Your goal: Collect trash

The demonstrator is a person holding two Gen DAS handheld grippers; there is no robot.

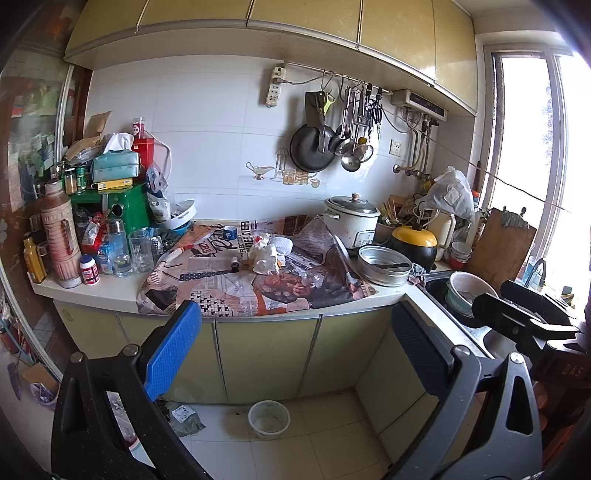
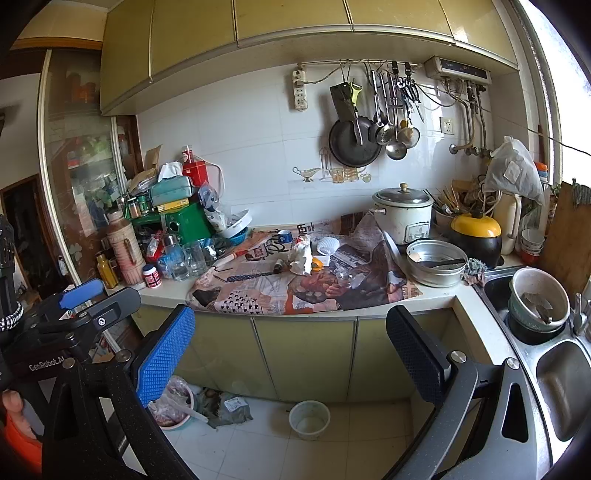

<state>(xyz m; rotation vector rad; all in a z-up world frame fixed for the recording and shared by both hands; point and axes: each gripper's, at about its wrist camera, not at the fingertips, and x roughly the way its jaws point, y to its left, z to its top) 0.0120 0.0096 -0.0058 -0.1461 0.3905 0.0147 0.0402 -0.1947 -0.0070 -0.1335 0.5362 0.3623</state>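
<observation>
Daylight is pouring in from the window [image 1: 532, 155] at right, blowing out to white glare. The white wall tiles [image 1: 207, 122] are glowing evenly, shadows are pooling under the upper cabinets [image 2: 258, 33], and fisheye distortion is bending and darkening every edge.

The left gripper [image 1: 295, 354] is held level and pointed forward, its jaws spread wide with nothing between them; its blue-padded finger [image 1: 170, 354] sits on the left and its dark-padded finger [image 1: 417, 354] on the right. The right gripper [image 2: 291, 354] is posed the same way, jaws wide apart and empty, just to the right of the left one. In the right wrist view the left gripper shows at the lower left, with the person's fingers [image 2: 14, 406] wrapped around its handle.
</observation>
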